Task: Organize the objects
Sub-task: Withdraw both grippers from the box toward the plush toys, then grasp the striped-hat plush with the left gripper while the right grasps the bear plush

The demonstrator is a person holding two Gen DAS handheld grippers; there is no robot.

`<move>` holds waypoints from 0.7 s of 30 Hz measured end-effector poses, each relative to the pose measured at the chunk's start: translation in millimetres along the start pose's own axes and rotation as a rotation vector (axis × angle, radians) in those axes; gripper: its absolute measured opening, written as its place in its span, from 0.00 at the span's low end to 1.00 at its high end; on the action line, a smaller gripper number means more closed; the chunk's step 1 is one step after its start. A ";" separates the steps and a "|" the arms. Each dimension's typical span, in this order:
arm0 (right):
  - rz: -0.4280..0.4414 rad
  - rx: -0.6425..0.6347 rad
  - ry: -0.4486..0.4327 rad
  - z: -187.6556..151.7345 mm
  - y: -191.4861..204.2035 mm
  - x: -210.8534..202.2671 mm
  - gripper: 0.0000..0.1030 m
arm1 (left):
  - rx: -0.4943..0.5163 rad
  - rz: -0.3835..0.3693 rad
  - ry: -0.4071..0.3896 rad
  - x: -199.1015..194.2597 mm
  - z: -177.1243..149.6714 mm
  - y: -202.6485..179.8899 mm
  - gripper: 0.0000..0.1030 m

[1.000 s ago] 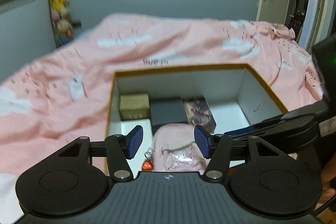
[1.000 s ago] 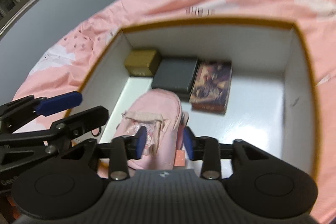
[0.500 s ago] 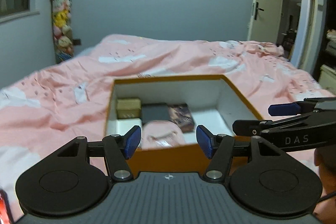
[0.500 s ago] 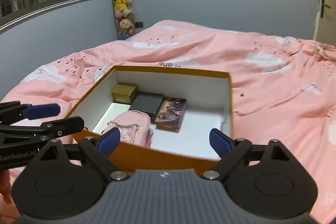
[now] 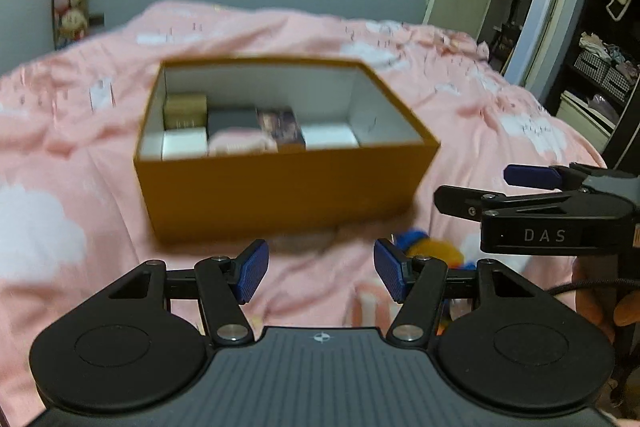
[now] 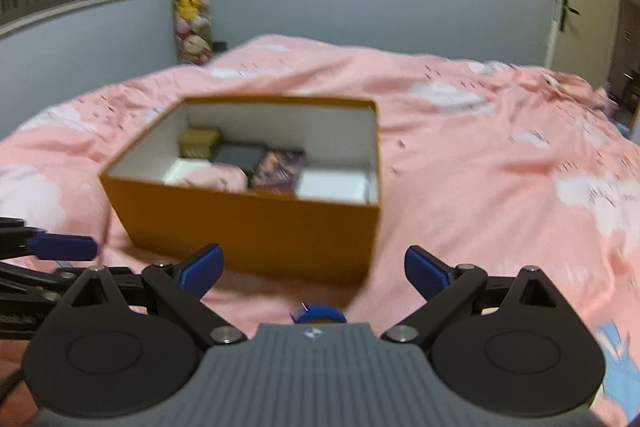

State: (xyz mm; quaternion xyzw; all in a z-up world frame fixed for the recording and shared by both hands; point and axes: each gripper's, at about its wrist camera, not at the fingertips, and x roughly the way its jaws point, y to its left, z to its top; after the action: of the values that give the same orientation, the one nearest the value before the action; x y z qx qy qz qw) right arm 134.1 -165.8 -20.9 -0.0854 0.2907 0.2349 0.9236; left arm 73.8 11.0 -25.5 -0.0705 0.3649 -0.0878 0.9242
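Both claws, left (image 5: 321, 270) and right (image 6: 314, 269), released, empty; right's jaws just widened. We risk clipping the box (image 6: 256, 227) near wall when reaching the blue item (image 6: 319, 313).

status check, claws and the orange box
Left claw open, empty. Right claw just opened wide, empty. Pink pouch in orange box. Nothing blocking.
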 end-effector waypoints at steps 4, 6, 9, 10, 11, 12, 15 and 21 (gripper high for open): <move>-0.011 0.002 0.051 -18.4 -2.6 -5.0 0.82 | -0.037 -0.060 0.092 9.3 -11.8 0.0 0.69; -0.019 0.011 0.068 -26.2 -4.3 -7.9 0.79 | -0.040 -0.081 0.136 16.2 -16.9 -3.7 0.69; -0.023 0.025 0.083 -34.7 -8.2 -11.5 0.75 | -0.037 -0.087 0.182 24.9 -21.8 -7.5 0.69; -0.023 0.029 0.088 -36.7 -9.8 -12.0 0.74 | -0.037 -0.094 0.195 27.1 -23.1 -8.2 0.70; -0.022 0.034 0.091 -38.9 -11.4 -12.4 0.74 | -0.035 -0.102 0.210 29.6 -24.2 -9.3 0.72; -0.019 0.039 0.097 -40.0 -12.4 -11.4 0.73 | -0.029 -0.108 0.224 31.0 -25.9 -11.5 0.73; 0.002 0.050 0.115 -43.3 -13.9 -9.7 0.70 | -0.013 -0.119 0.269 40.3 -30.8 -16.6 0.73; 0.030 0.058 0.127 -45.4 -14.4 -7.4 0.70 | -0.011 -0.115 0.318 58.4 -38.9 -21.0 0.73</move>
State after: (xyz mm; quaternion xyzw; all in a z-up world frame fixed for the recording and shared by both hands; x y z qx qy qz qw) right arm 113.1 -194.5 -53.4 -0.0690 0.3566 0.2345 0.9017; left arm 86.7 -24.5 -88.3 -0.0814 0.5022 -0.1485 0.8480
